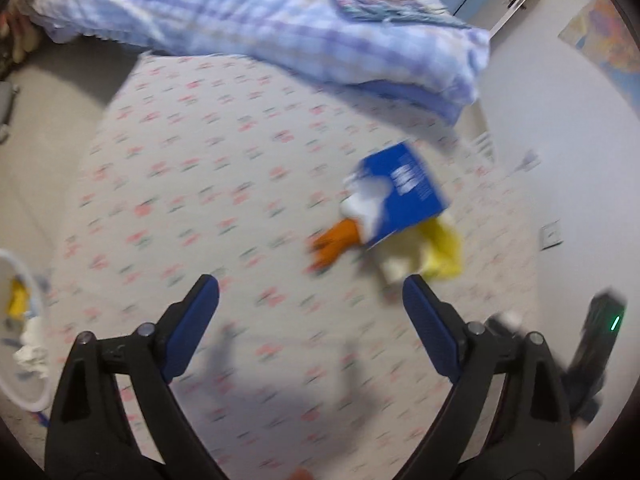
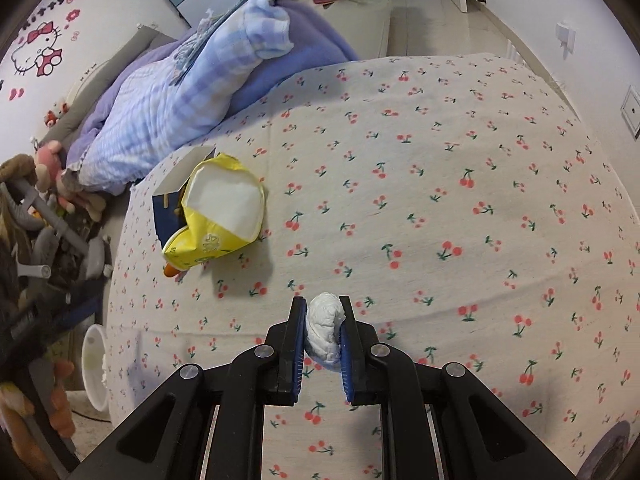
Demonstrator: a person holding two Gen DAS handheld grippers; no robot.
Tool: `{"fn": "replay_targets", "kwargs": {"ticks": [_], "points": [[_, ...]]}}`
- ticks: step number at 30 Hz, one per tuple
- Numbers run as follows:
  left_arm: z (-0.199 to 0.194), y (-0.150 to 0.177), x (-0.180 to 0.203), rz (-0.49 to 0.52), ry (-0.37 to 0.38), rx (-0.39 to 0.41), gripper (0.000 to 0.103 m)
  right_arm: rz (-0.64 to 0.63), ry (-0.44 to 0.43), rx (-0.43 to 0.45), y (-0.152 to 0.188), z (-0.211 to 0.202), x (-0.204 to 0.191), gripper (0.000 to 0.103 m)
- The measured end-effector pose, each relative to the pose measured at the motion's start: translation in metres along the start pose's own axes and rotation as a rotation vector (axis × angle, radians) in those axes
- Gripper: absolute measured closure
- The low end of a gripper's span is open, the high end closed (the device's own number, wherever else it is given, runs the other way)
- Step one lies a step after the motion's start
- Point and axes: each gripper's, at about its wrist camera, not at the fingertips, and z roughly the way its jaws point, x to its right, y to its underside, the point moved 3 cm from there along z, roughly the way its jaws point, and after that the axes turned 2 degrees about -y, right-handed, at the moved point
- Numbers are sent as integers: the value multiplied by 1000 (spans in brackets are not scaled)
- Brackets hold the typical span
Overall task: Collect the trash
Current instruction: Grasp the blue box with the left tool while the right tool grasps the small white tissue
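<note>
My right gripper point(image 2: 323, 305) is shut on a crumpled white tissue wad point(image 2: 325, 329) above the cherry-print bed sheet point(image 2: 440, 200). A yellow wrapper point(image 2: 218, 216), a blue box point(image 2: 168, 210) and an orange piece point(image 2: 170, 270) lie together near the bed's left edge. In the blurred left wrist view my left gripper point(image 1: 310, 284) is open and empty over the sheet point(image 1: 200, 200). The blue box point(image 1: 404, 192), the yellow wrapper point(image 1: 436, 250) and the orange piece point(image 1: 334, 242) lie ahead of it, a little to the right.
A white bin point(image 1: 24, 332) with trash inside stands on the floor left of the bed; it also shows in the right wrist view point(image 2: 94, 364). A checked blue quilt point(image 1: 260, 28) lies across the far bed. Stuffed toys point(image 2: 52, 176) crowd the left side.
</note>
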Motion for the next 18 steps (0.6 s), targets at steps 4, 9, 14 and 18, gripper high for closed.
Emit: {"fn": "replay_targets", "kwargs": {"ticks": [4,9,14,18], "points": [[19,-21,25,-45,98,-9,25,9,-13,-7,-1,1,8,87],[43,-33,35,-142,185,-33,26,19,-21,-1,-3,-1,18,87],[56,-36,43,-180,242,-51,26,27,-32,-1,-4,-1,22,87],[70,-30,43,-241,272,-90,34,32,-40,3,-6,-3,23,87]]}}
